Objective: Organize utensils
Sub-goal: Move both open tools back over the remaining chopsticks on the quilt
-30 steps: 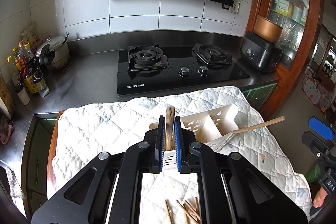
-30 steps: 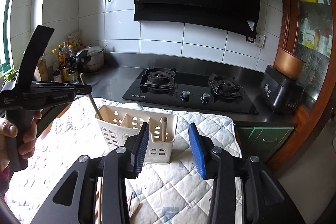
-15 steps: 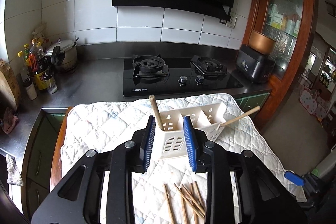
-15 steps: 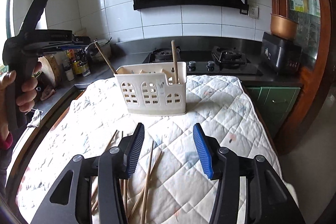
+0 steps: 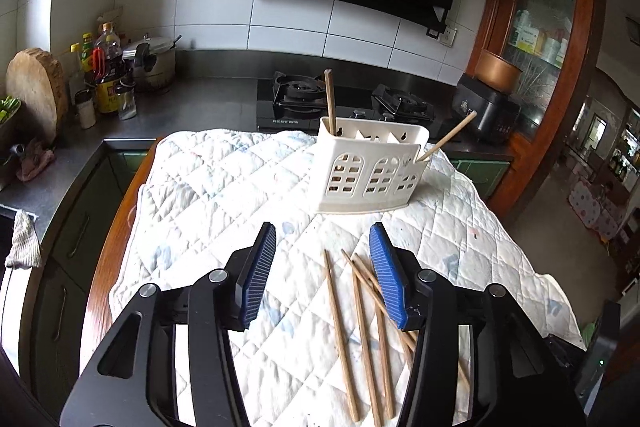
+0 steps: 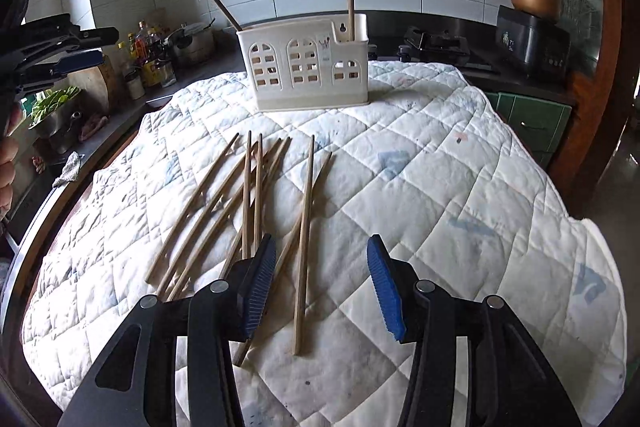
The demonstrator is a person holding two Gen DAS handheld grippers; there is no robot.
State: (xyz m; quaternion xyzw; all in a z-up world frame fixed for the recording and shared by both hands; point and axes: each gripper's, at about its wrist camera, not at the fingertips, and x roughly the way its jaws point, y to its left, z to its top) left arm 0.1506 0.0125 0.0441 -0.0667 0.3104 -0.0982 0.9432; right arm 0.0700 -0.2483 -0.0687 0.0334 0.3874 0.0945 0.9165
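A white slotted utensil caddy (image 5: 368, 171) (image 6: 308, 67) stands on a quilted cloth (image 5: 224, 195) (image 6: 440, 187). Two wooden chopsticks stand in it, one in its left end (image 5: 330, 99) and one leaning out of its right end (image 5: 450, 137). Several loose wooden chopsticks (image 5: 360, 323) (image 6: 256, 211) lie on the cloth in front of it. My left gripper (image 5: 322, 275) is open and empty, above the cloth short of the caddy. My right gripper (image 6: 320, 283) is open and empty, low over the near ends of the loose chopsticks. The left gripper also shows in the right wrist view (image 6: 64, 63).
A gas hob (image 5: 344, 99) and steel counter lie behind the cloth. Bottles and a pot (image 5: 116, 75) stand at the back left, with a round wooden board (image 5: 34, 87). A black cooker (image 5: 486, 115) and wooden cabinet are at the right.
My left gripper let go of a chopstick into the caddy's left end, opened and drew back. My right gripper came down and back toward the loose chopsticks.
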